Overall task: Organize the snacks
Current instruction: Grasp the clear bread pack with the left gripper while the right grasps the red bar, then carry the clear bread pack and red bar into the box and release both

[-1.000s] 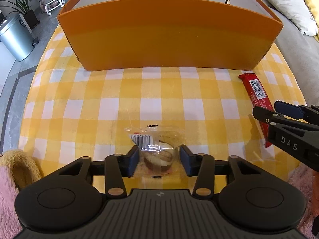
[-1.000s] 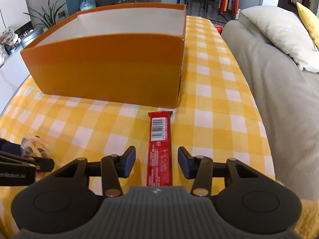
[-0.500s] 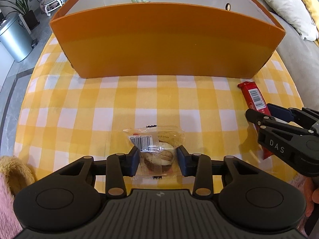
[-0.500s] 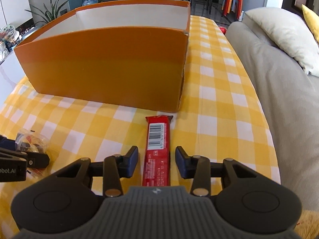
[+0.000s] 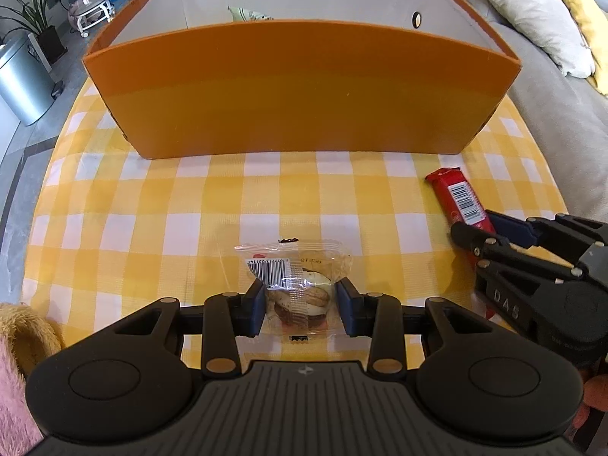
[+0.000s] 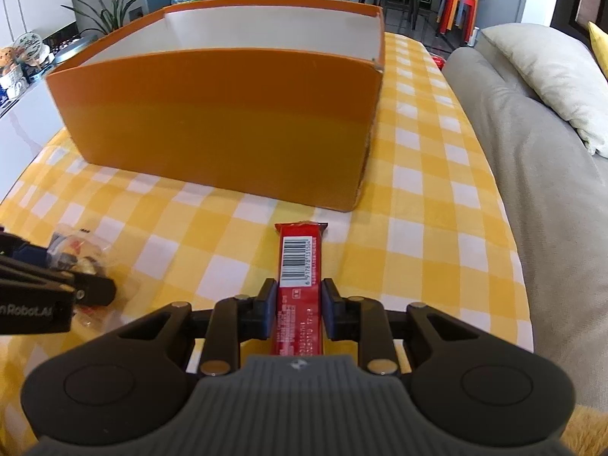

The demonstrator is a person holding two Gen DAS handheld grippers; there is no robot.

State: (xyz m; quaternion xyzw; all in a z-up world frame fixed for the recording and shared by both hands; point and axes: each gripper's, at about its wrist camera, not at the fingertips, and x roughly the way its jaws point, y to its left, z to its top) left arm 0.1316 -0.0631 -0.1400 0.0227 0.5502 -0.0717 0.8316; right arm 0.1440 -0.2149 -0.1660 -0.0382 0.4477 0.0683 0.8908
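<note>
A clear-wrapped pastry (image 5: 296, 288) lies on the yellow checked tablecloth (image 5: 190, 220). My left gripper (image 5: 300, 300) has closed on its near half, pads touching the wrapper. It also shows in the right wrist view (image 6: 76, 262). A red snack bar (image 6: 300, 285) lies lengthwise on the cloth. My right gripper (image 6: 298, 300) is shut on its sides. The bar also shows in the left wrist view (image 5: 458, 197). A large orange box (image 5: 296, 87) stands open behind both, with a pale green packet (image 5: 247, 15) inside.
A grey sofa (image 6: 532, 190) with a cream pillow (image 6: 551, 76) borders the table's right side. A metal bin (image 5: 19, 79) and a plant (image 5: 34, 26) stand on the floor at the left. Fuzzy pink fabric (image 5: 15, 399) sits at the near left.
Both grippers have moved forward and narrowed from open to closed, the left onto the pastry packet and the right onto the red bar. The box looms closer.
</note>
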